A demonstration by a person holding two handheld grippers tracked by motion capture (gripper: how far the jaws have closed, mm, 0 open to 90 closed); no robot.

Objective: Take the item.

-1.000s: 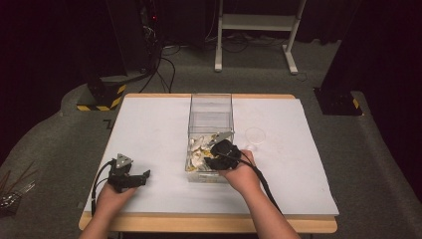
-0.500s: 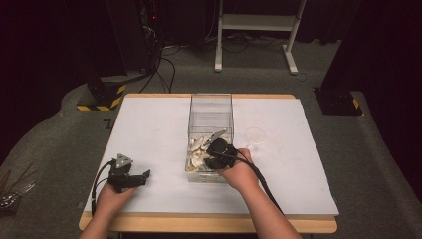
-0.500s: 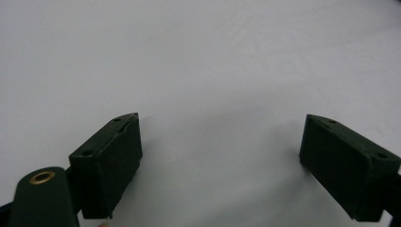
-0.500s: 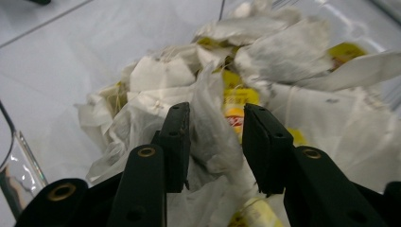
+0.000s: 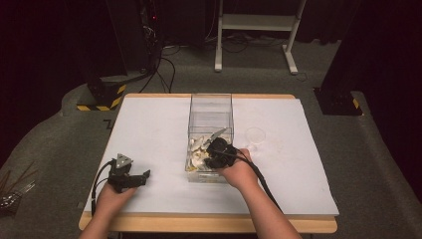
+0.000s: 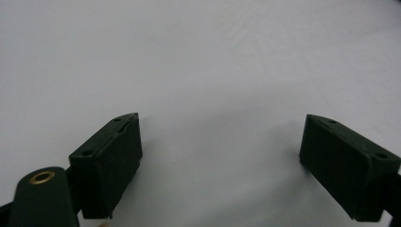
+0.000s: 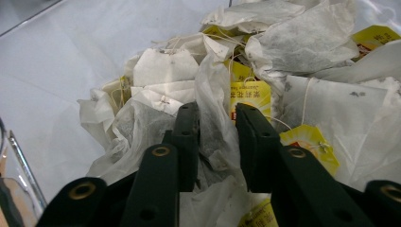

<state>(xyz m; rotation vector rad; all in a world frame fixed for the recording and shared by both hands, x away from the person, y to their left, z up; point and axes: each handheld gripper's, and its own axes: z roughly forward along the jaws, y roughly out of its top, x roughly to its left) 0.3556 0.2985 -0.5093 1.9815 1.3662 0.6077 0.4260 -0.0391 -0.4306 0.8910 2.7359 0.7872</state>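
Pinching one tea bag (image 7: pixel 215 125), right gripper (image 7: pixel 217 142) jaws nearly closed.

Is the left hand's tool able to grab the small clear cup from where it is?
Probably not yet. The left tool rests open near the table's front edge, and the tall clear plastic box stands between it and the small clear cup.

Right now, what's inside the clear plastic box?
The clear plastic box holds a pile of white paper tea bags with yellow tags. The right gripper pinches one. The gripper and hand cover whatever lies underneath.
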